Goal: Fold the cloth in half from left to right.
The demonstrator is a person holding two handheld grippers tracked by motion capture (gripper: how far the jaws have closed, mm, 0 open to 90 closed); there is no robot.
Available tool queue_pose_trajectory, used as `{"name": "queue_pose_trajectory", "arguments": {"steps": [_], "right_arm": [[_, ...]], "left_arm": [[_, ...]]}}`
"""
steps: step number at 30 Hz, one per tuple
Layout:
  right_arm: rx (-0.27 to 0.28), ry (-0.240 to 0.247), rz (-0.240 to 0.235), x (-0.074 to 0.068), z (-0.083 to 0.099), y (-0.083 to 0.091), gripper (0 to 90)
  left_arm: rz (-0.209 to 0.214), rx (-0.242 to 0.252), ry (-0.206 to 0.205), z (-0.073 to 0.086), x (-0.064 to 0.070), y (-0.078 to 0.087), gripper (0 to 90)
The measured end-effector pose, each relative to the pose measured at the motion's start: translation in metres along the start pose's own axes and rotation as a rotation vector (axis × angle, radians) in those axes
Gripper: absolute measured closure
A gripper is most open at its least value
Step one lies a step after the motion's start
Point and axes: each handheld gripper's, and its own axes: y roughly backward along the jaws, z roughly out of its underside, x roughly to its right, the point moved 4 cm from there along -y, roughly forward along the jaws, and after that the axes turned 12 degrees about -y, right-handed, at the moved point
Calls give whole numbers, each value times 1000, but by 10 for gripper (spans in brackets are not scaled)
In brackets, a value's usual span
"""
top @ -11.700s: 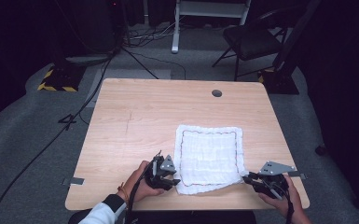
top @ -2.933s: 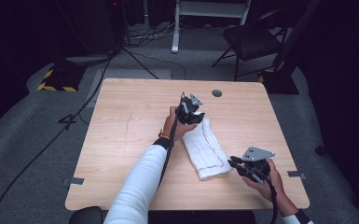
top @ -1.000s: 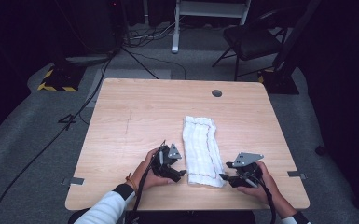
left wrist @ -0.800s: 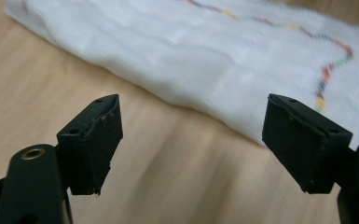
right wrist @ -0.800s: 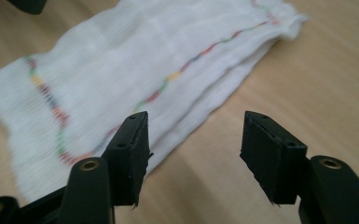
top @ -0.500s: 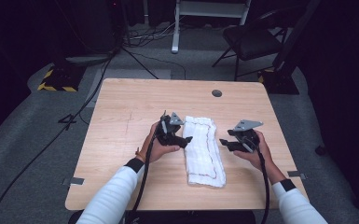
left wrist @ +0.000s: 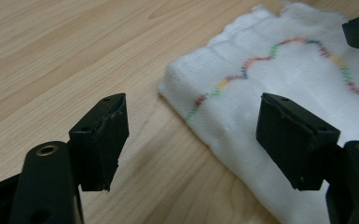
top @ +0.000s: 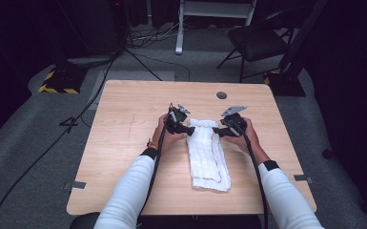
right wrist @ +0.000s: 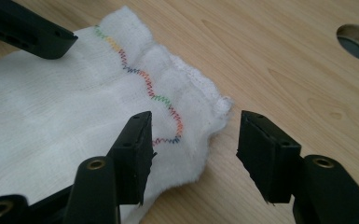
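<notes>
Both grippers sit at the far end of the folded white cloth [top: 208, 155], one on each corner. The cloth is a long narrow strip on the wooden table [top: 124, 143], its long axis running from the person's edge away toward the round cable hole [top: 221, 95], with its far short edge pointing at that hole.

The left gripper [top: 187, 130] is at the cloth's far-left corner, jaws spread wide with nothing between them. In the left gripper view that corner [left wrist: 177, 86] lies just ahead, nearer the right-hand jaw, with rainbow zigzag stitching [left wrist: 242, 74] running across it.

The right gripper [top: 220, 130] mirrors it at the far-right corner. It is also parted and empty, the frilled corner [right wrist: 214, 109] lying right between the two tips.

Each hand is equally near its own corner. I'd judge the coming move is to close on both corners and fold along the long axis, back toward the near end.
</notes>
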Motion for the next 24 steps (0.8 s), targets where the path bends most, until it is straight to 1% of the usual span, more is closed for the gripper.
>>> {"name": "queue_pose_trajectory", "arguments": {"steps": [4, 5, 7, 8, 9, 11, 12, 14, 15, 17, 18, 20, 21, 22, 23, 24], "right_arm": [[-32, -26, 3, 4, -1, -18, 448], [-39, -34, -1, 5, -1, -22, 434], [-42, -66, -21, 8, -2, -25, 428], [-43, -73, -27, 9, -3, -26, 421], [-47, -76, -29, 10, -3, -28, 418], [-58, -94, -54, 11, -4, -30, 426], [-69, -101, -68, 12, -5, -31, 446], [-81, -94, -89, 12, -6, -31, 494], [-84, -93, -92, 11, -7, -31, 530], [-96, -78, -116, 9, -7, -31, 627], [-100, -74, -126, 8, -8, -30, 659], [-113, -71, -135, 5, -8, -30, 726], [-115, -62, -133, 4, -8, -30, 752], [-115, -57, -129, 3, -8, -29, 762], [-111, -53, -120, 1, -8, -29, 774], [-109, -45, -109, 0, -8, -28, 789]], "left_arm": [[10, -28, -3, 2, -3, -9, 252], [15, -21, 7, 2, -3, -11, 248], [24, -27, 3, 3, -4, -12, 252], [30, -23, 9, 2, -4, -13, 253], [31, -24, 2, 2, -4, -13, 251], [41, -30, -15, 1, -5, -13, 263], [52, -27, -22, 0, -4, -14, 279], [69, -29, -38, -1, -3, -13, 348], [88, -30, -49, -2, -2, -13, 381], [112, -34, -58, -4, -1, -12, 477], [120, -40, -53, -5, -1, -12, 506], [138, -52, -60, -8, 0, -12, 605], [142, -56, -68, -9, 1, -12, 652], [153, -59, -80, -10, 1, -12, 680], [151, -59, -85, -10, 2, -13, 713], [141, -60, -90, -11, 3, -13, 754]]}}
